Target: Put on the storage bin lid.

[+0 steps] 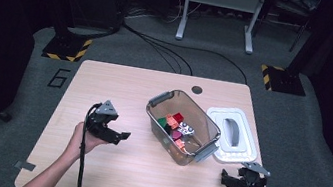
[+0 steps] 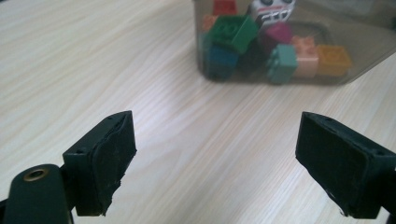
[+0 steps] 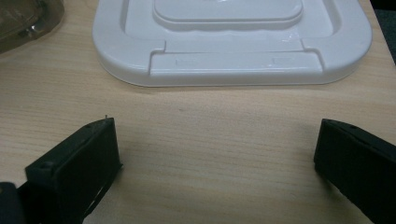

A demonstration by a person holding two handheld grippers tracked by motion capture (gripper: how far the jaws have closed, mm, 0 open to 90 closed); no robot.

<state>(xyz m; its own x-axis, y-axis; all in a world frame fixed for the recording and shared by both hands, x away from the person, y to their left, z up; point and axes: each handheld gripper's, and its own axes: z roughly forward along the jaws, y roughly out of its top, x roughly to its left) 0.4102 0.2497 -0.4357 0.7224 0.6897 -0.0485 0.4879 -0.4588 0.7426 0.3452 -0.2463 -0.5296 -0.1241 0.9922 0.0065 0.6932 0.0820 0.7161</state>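
Two grippers sit low over the pale wood-grain surface (image 1: 105, 180), and both pairs of fingers stand wide apart with nothing between them. The left gripper (image 1: 117, 135) points toward the clear smoky plastic bin (image 1: 206, 121), which lies ahead of its fingers (image 2: 109, 161) and a little to their right in the left gripper view, well apart from them. The bin's long axis runs diagonally across the surface, from far left to near right, with a grey handle at each short end. Inside lie hard studded toy bricks (image 2: 275, 49) in green, teal, pink, orange and red, loosely piled. The right gripper (image 1: 231, 181) faces the white moulded lid (image 3: 233, 44), smooth and glossy with rounded corners, which lies flat just beside the bin. By my reading, the left hand is nearer the bricks and the right is nearer the lid.
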